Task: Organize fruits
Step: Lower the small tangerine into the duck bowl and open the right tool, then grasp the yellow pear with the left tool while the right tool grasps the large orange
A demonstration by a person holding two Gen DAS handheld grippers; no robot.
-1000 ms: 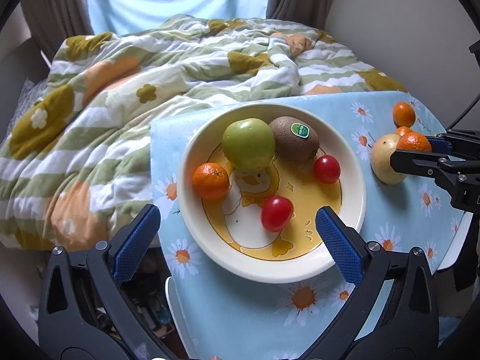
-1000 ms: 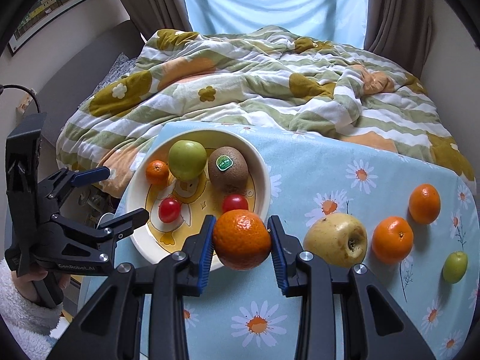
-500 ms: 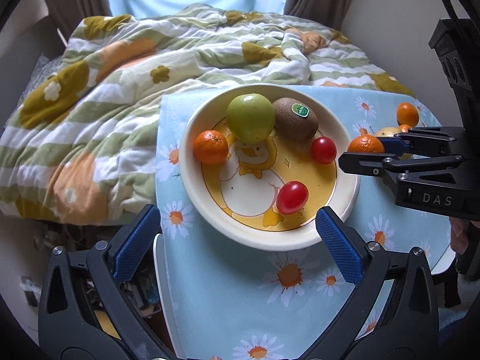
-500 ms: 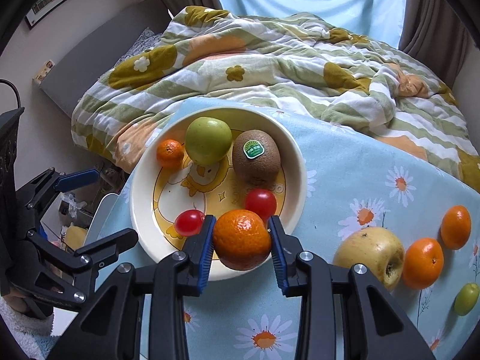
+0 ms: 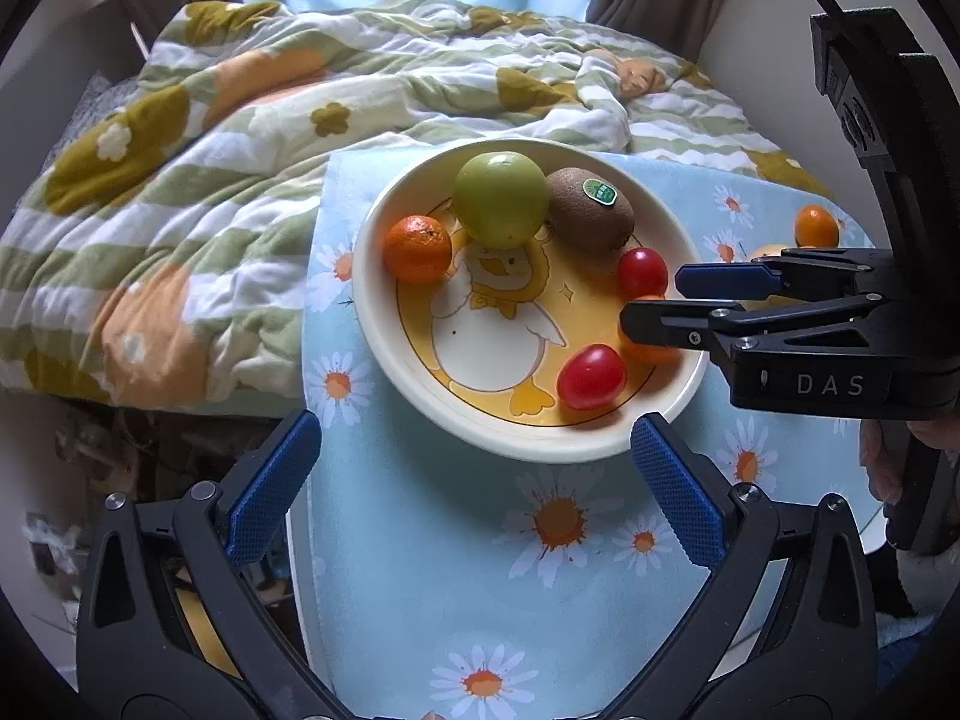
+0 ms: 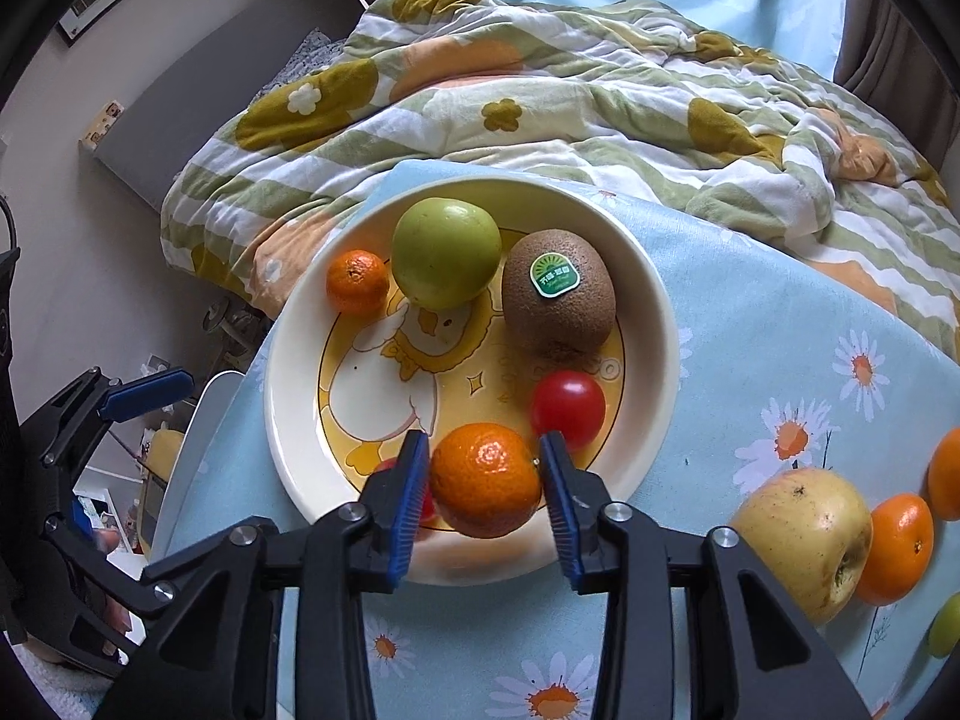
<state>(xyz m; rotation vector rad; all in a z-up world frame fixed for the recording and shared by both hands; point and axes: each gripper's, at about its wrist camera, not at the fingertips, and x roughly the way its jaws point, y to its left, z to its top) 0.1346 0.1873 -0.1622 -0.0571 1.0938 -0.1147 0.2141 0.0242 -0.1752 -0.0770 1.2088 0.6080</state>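
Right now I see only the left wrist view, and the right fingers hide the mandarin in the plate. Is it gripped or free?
Observer: Free. The right gripper has just been opening its fingers. A small gap shows on each side of the mandarin, which rests in the plate.
Operator: What fruit is outside the plate?
Observer: On the cloth lie an apple, two mandarins beside it, and a small green fruit at the picture's edge.
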